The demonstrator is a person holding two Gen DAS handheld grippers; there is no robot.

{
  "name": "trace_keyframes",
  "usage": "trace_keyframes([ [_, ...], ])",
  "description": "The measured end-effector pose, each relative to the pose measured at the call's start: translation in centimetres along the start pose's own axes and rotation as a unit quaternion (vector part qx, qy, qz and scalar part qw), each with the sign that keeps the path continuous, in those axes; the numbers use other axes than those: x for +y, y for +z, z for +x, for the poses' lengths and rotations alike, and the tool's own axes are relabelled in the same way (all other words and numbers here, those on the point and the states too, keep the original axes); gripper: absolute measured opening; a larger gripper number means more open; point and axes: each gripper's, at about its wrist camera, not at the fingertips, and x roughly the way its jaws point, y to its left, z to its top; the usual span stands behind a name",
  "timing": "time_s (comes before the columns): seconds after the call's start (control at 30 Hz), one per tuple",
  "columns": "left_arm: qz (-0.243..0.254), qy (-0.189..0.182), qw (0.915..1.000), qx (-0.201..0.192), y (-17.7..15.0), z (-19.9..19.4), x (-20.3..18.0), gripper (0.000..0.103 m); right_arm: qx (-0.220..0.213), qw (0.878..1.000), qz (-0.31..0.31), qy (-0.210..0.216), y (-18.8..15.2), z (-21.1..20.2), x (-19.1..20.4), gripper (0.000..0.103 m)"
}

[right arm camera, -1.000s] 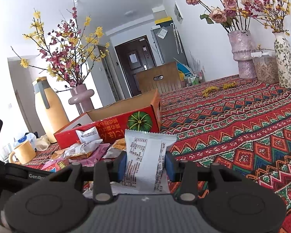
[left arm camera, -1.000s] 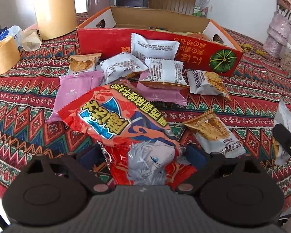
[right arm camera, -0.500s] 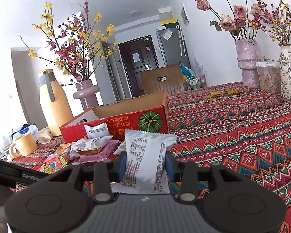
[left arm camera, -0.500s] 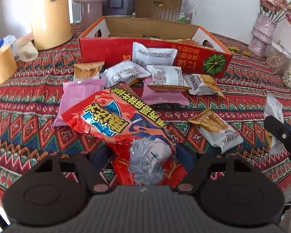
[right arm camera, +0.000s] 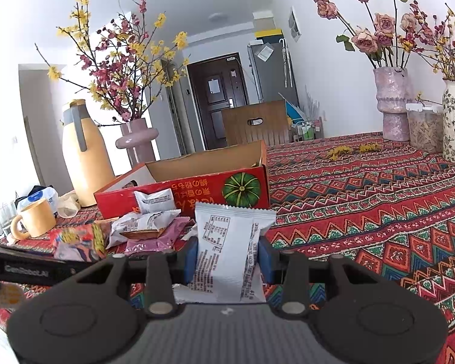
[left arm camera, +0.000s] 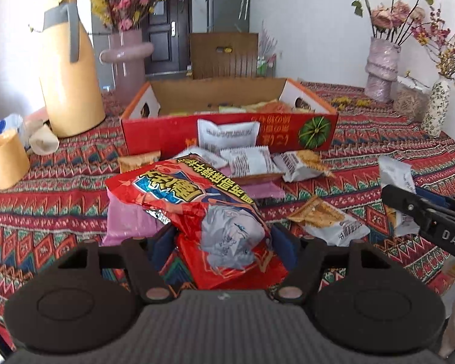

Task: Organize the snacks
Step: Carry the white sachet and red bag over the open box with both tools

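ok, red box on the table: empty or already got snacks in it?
Not empty. The red cardboard box is open-topped, and orange and yellow snack packets show over its front wall. How full, cannot tell.

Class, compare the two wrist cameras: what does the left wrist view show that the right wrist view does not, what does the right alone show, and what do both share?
Only the left wrist view shows inside the red box, where snacks lie, and the left gripper closing on the red snack bag. Only the right wrist view shows the ceiling and the right gripper shut on a white packet. Both share the box, yellow jug, mug and patterned tablecloth.
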Motion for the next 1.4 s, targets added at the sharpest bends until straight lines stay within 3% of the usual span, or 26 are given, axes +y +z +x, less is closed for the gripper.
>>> trace_keyframes([
  [0.37,0.013,-0.003,0.9973,-0.072,2.4,-1.1,0.7,0.068,-0.009,1.0,-0.012,-0.007,1.2,1.2,0.6,0.04],
  [0.8,0.022,-0.002,0.9919,-0.125,8.6,1.6,1.5,0.068,-0.048,0.998,-0.035,-0.011,6.4,5.2,2.1,0.04],
  [1.17,-0.017,0.01,0.9907,-0.134,13.4,6.5,3.9,0.068,-0.066,0.996,-0.052,-0.016,12.0,11.5,3.8,0.04],
  [1.4,-0.035,0.023,0.991,-0.127,15.1,10.9,5.1,0.068,-0.049,0.997,-0.056,-0.028,13.8,16.9,4.7,0.04],
])
